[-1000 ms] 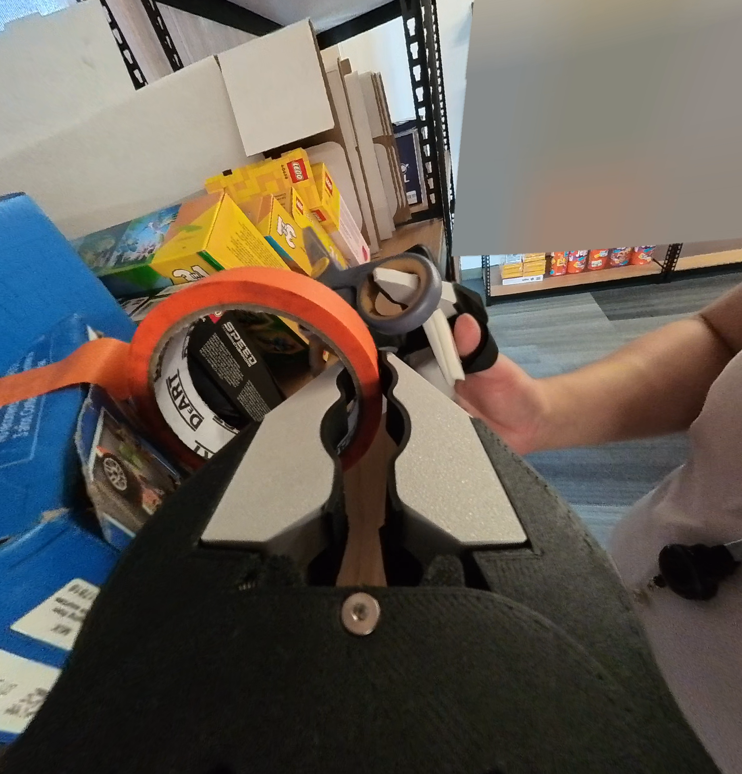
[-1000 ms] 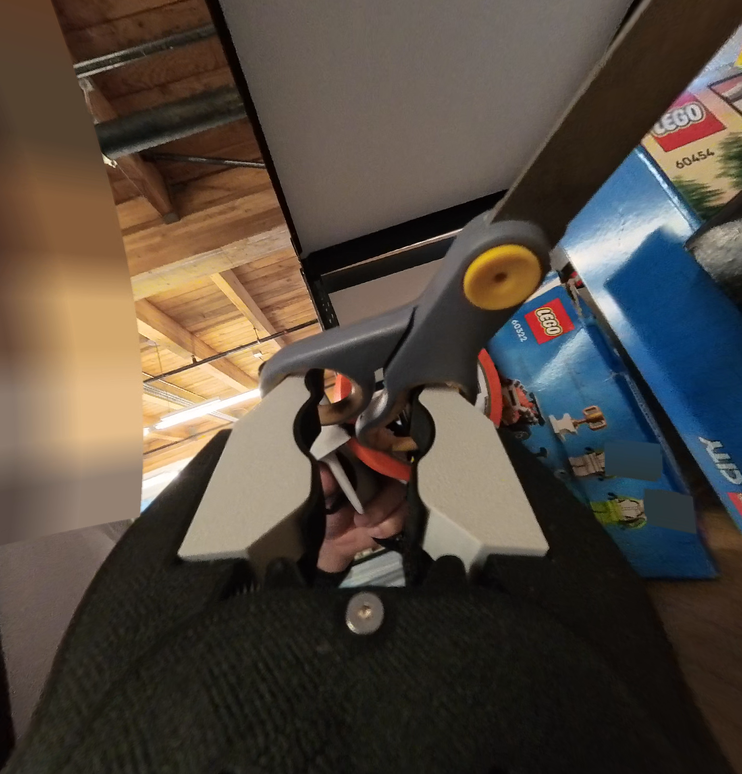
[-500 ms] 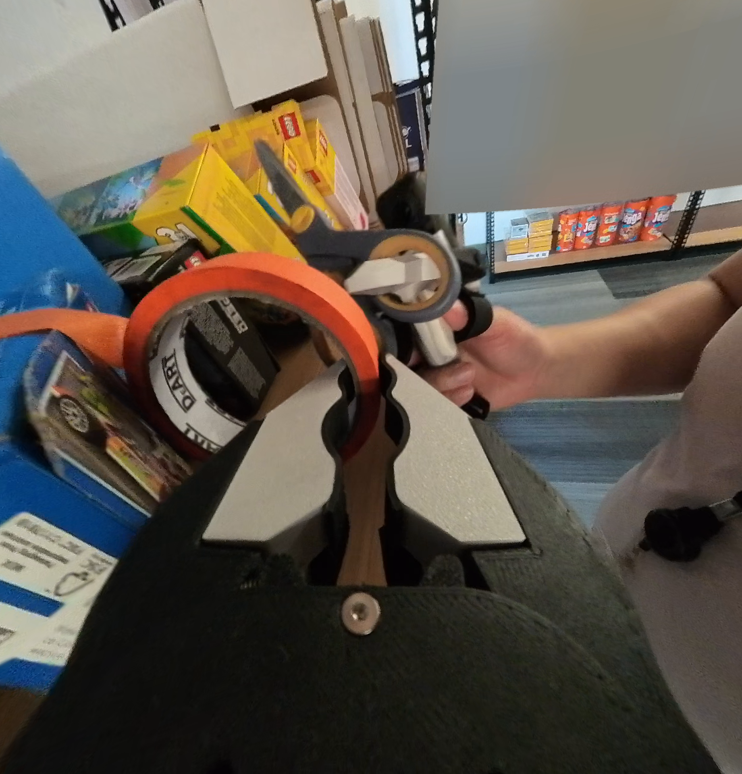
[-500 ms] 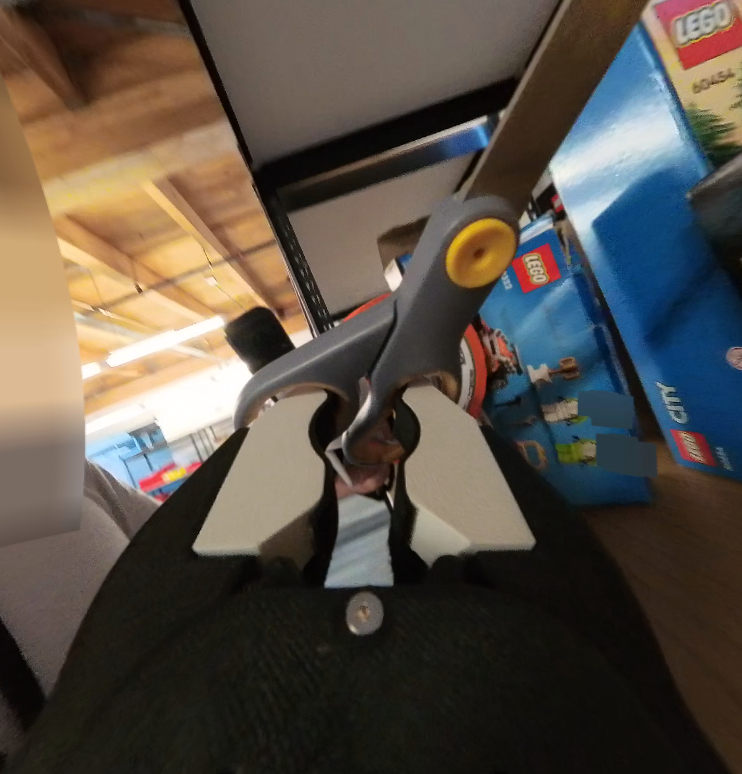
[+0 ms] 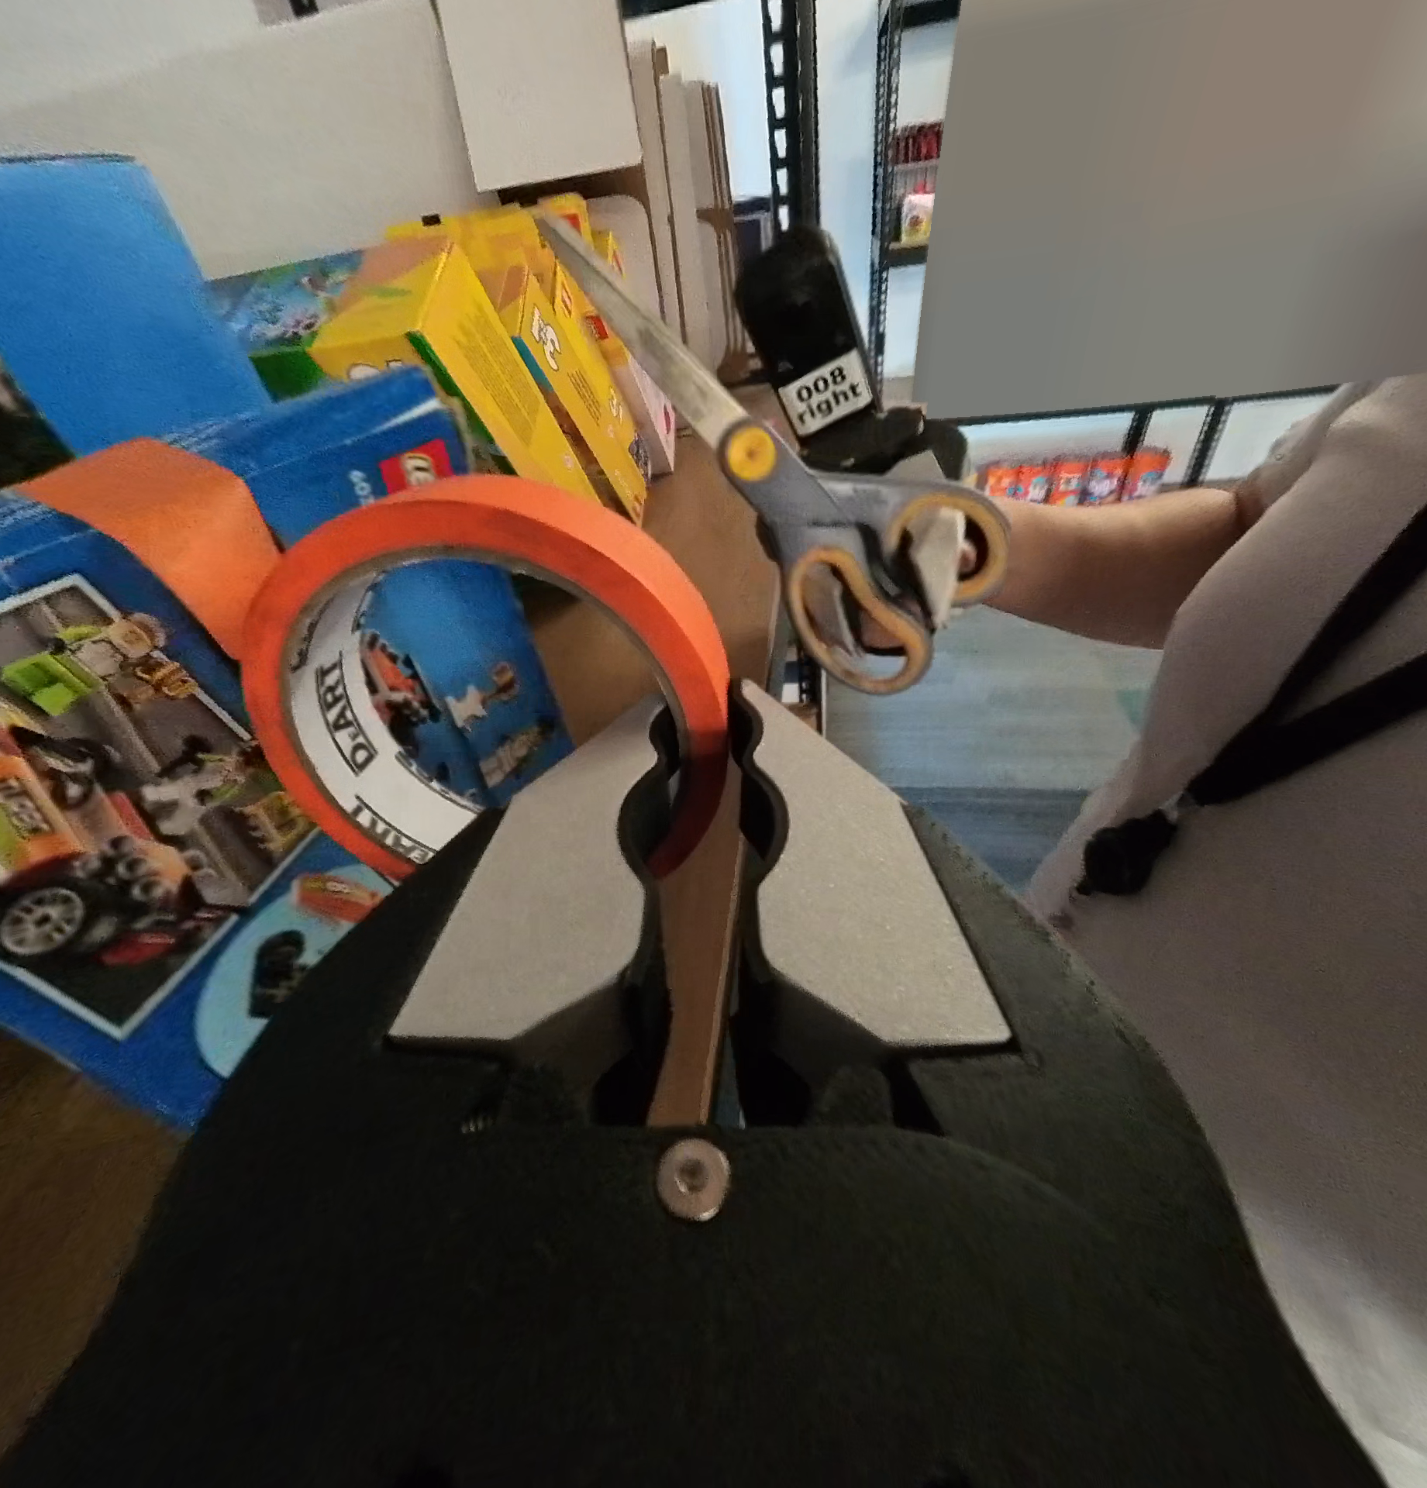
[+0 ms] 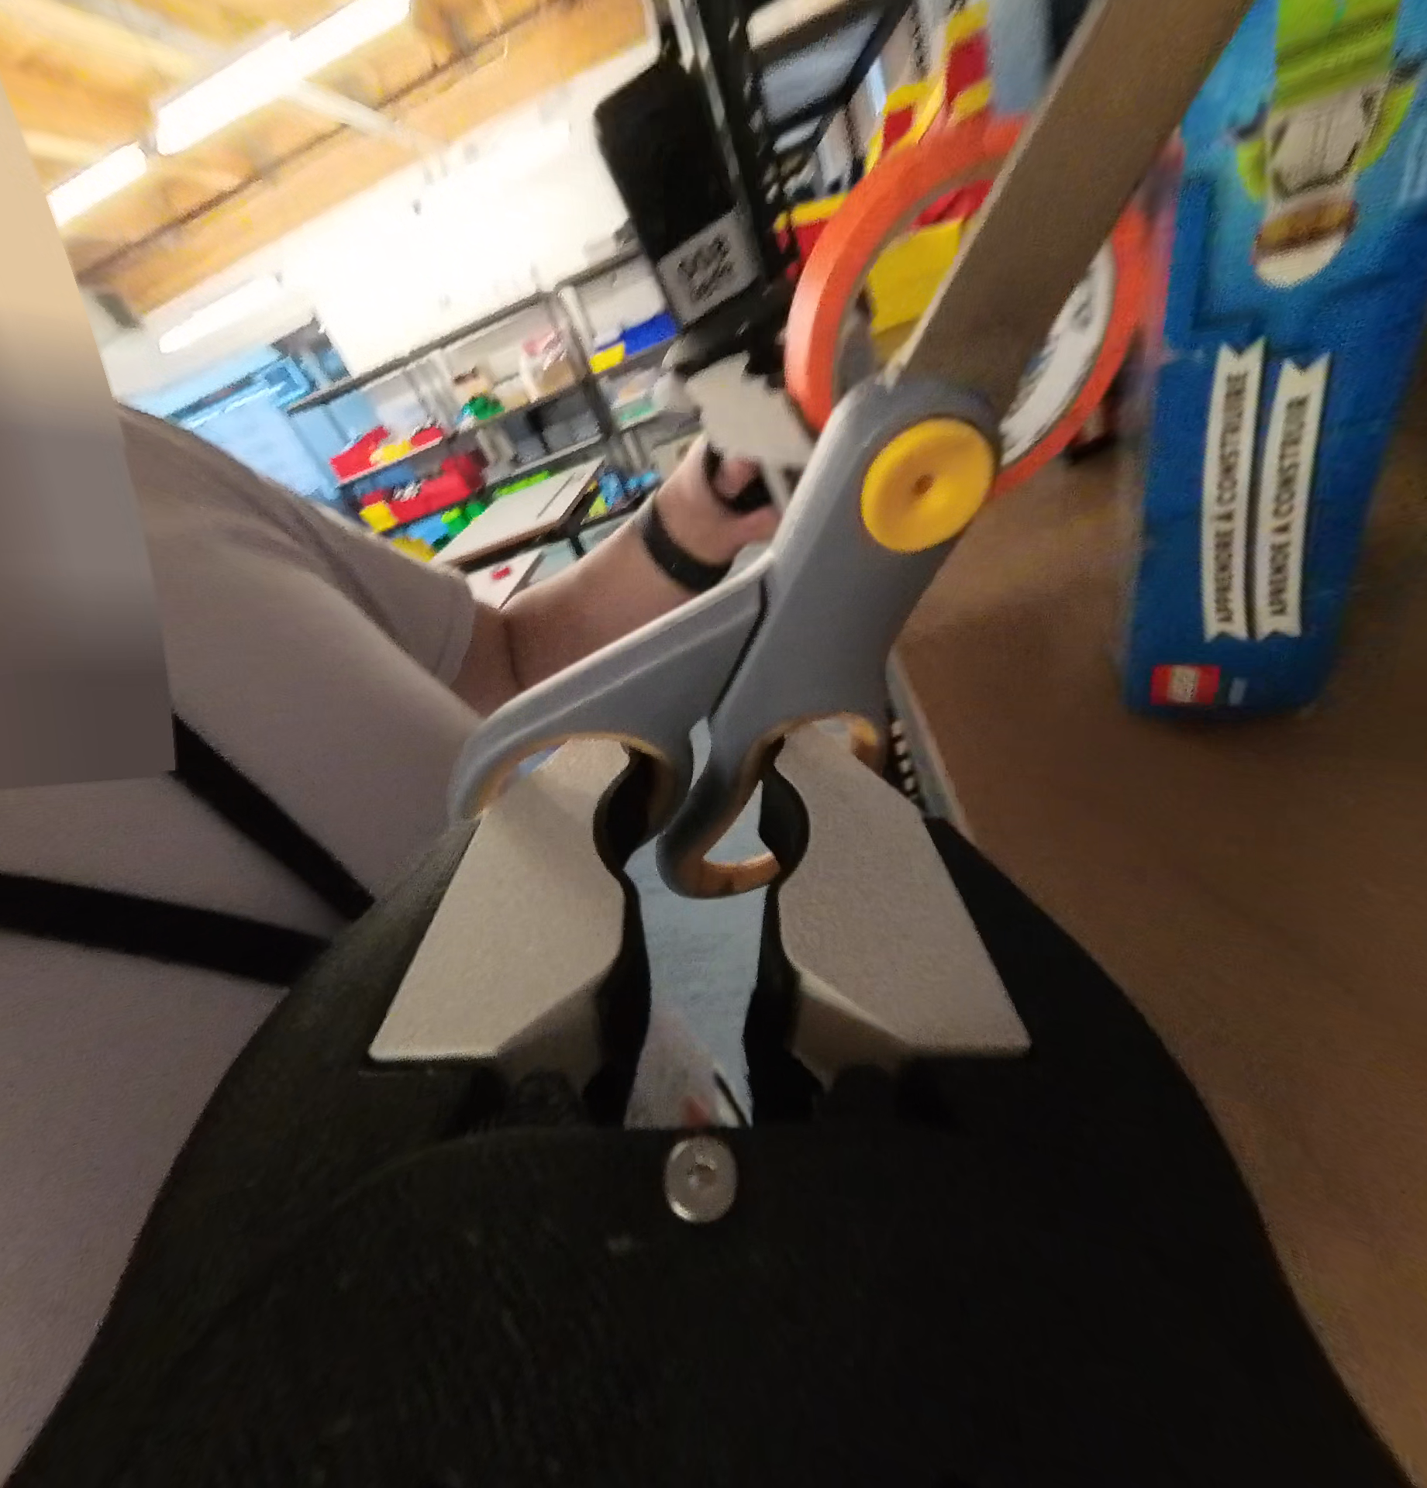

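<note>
The left gripper (image 5: 698, 773) is clenched on the rim of an orange roll of tape (image 5: 484, 652), its two grey fingers (image 5: 549, 910) pinching the ring's near edge. A loose strip of tape (image 5: 154, 515) runs from the roll's top up and left, across the blue toy box (image 5: 122, 725) just behind it; whether its far end is stuck down cannot be told. The strip reads as uncut: it is joined to the roll in one piece.

The right gripper (image 6: 698, 813) has its fingers through the handle loops of grey scissors (image 6: 823, 612) with a yellow pivot, gripping them there. The blades look shut and point up past the roll, not on the strip.

Farther back, yellow boxes (image 5: 517, 362) lean on the wooden shelf (image 5: 694, 515), with white cardboard (image 5: 291, 161) behind and a black rack post (image 5: 782, 121) beyond.
</note>
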Action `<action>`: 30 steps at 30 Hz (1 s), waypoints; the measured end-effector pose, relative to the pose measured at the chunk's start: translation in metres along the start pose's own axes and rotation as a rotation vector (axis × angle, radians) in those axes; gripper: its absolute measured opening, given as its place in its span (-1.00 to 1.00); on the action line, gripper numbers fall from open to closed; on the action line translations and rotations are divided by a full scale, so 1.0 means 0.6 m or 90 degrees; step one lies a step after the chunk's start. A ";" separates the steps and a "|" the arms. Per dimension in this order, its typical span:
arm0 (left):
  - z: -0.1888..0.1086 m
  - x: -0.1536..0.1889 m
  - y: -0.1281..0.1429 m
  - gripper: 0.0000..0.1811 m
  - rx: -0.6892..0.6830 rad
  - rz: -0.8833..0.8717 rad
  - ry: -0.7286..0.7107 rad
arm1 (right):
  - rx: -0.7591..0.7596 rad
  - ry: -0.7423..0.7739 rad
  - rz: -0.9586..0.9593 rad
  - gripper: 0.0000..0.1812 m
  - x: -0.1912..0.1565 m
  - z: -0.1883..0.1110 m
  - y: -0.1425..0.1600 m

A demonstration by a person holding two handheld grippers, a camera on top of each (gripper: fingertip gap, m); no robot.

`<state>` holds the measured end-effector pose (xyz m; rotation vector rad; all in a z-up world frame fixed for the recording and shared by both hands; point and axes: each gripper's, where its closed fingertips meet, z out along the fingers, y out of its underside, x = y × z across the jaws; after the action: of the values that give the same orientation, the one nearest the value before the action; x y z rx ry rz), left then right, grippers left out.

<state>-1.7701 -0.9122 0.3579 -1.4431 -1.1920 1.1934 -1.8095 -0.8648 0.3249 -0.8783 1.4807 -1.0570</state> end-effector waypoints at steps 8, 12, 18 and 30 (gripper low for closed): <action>-0.055 -0.004 -0.004 -0.91 0.000 -0.006 0.053 | -0.004 -0.235 0.102 -0.78 -0.093 0.056 0.002; -0.061 -0.005 -0.007 -0.91 -0.023 -0.009 0.086 | -0.034 -0.255 0.101 -0.78 -0.112 0.083 0.009; -0.078 0.018 -0.032 -0.92 -0.043 -0.024 0.210 | -0.085 -0.263 0.126 -0.78 -0.108 0.095 0.027; -0.118 0.009 -0.051 -0.92 0.086 -0.099 0.283 | -0.189 -0.321 0.189 -0.77 -0.081 0.044 -0.005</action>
<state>-1.7038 -0.9062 0.3974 -1.3934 -0.8795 0.7760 -1.7755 -0.8249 0.3427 -1.0051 1.2946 -0.3614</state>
